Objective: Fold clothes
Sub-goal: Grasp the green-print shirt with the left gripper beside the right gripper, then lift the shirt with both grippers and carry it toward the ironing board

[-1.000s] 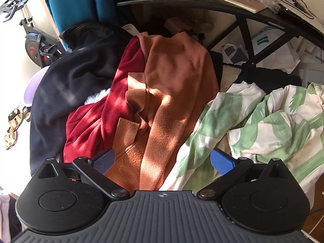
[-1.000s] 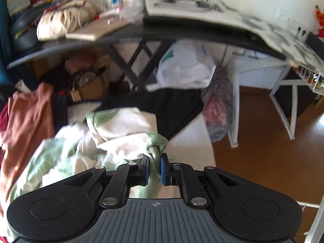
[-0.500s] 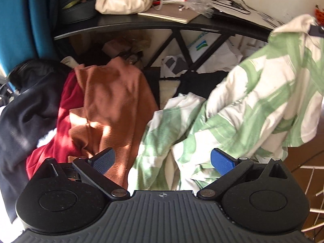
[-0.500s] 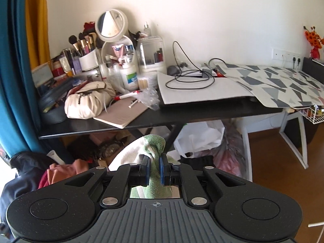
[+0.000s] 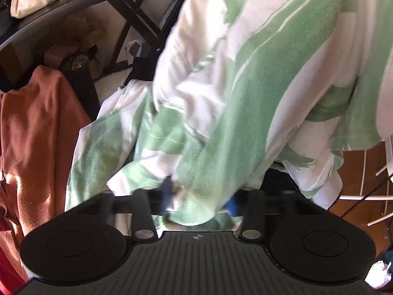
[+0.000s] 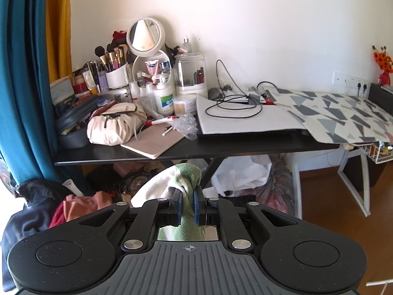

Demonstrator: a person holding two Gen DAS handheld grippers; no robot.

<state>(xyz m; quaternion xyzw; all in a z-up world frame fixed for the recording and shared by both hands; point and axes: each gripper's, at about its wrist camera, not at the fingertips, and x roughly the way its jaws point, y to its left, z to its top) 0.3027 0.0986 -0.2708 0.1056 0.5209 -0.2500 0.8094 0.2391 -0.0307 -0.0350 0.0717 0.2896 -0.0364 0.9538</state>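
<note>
The right gripper [image 6: 188, 207] is pinching a fold of the green-and-white towel [image 6: 188, 179], holding it up before the black desk [image 6: 186, 153]. The left gripper [image 5: 200, 202] is closing on the towel's [image 5: 258, 86] lower part; blur probably hides contact. An orange garment [image 5: 36, 127] is lying left.

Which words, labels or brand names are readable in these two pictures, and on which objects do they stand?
None reads clearly.
White pump bottle: a blue and green label, too small to read.
Pink tube: print too blurred.
Cream pouch: a small dark mark, illegible.
Left wrist view: no text visible.
</note>
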